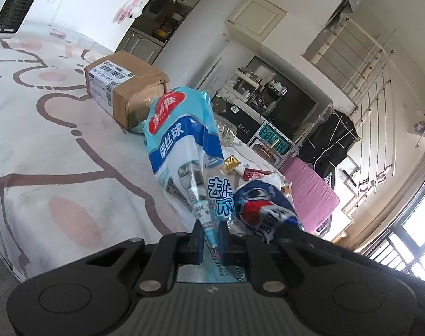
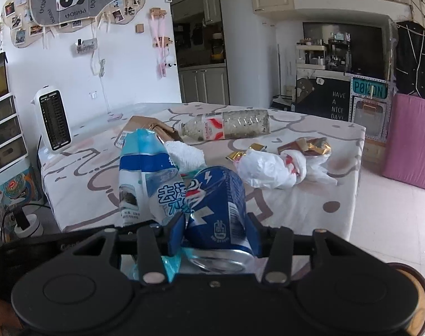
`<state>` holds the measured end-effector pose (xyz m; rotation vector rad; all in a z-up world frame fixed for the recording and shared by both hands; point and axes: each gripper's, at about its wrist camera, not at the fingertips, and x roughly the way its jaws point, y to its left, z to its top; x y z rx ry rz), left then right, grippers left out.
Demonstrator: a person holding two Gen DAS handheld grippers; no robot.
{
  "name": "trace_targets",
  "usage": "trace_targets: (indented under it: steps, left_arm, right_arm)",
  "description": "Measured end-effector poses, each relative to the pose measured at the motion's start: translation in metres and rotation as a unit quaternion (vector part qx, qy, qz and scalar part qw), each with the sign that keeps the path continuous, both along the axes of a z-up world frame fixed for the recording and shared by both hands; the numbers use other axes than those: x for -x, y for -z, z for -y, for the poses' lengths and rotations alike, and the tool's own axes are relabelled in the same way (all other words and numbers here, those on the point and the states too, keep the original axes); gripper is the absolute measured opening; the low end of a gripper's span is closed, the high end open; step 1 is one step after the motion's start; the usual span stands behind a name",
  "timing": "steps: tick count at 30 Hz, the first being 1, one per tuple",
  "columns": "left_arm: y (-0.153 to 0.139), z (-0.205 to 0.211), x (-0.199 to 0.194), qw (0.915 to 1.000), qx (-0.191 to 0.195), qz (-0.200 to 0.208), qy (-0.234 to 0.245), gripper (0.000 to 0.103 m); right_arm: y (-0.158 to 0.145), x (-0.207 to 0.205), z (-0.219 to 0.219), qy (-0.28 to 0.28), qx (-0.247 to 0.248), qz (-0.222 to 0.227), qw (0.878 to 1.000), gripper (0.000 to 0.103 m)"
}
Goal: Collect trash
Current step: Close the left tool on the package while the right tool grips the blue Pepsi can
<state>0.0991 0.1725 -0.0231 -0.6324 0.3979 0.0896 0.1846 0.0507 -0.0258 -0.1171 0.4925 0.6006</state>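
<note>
My left gripper (image 1: pixel 211 236) is shut on the lower edge of a light-blue plastic package (image 1: pixel 181 145) with Chinese print, held up over the bed. The package also shows in the right wrist view (image 2: pixel 145 173), left of the can. My right gripper (image 2: pixel 216 231) is shut on a crushed blue Pepsi can (image 2: pixel 220 204), which also shows in the left wrist view (image 1: pixel 265 207), right of the package. On the bed lie a clear plastic bottle (image 2: pixel 229 126), a crumpled white plastic bag (image 2: pixel 271 168), gold wrappers (image 2: pixel 310 144) and a white tissue wad (image 2: pixel 185 154).
A taped cardboard parcel (image 1: pixel 125 89) sits on the bed sheet (image 1: pixel 58 145) behind the package. A white heater (image 2: pixel 54 119) stands at the bed's left side. A pink mat (image 2: pixel 411 140) leans at the right by a shelf. Tiled floor (image 2: pixel 394 224) lies to the right.
</note>
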Motion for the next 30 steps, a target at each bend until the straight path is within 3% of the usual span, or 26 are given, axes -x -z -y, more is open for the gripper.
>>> trace_targets:
  steps: [5,12,25,30]
  left_arm:
    - [0.0,0.0,-0.002,1.0,-0.005,-0.004,-0.001,0.01]
    - [0.002,-0.002,-0.004,1.0,-0.006,-0.005,0.0,0.01]
    - [-0.006,-0.001,0.009,1.0,-0.004,0.006,0.001,0.009]
    - [-0.006,-0.002,0.014,1.0,-0.008,0.002,-0.005,0.009]
  right_arm:
    - [0.001,-0.021,-0.022,0.002,0.04,-0.026,0.999,0.054]
    - [0.003,-0.027,-0.034,-0.001,0.076,-0.012,0.997,0.052]
    - [-0.017,0.017,0.007,-0.016,0.012,0.001,1.0,0.051]
    - [-0.012,0.026,0.025,-0.02,-0.007,-0.023,1.0,0.051]
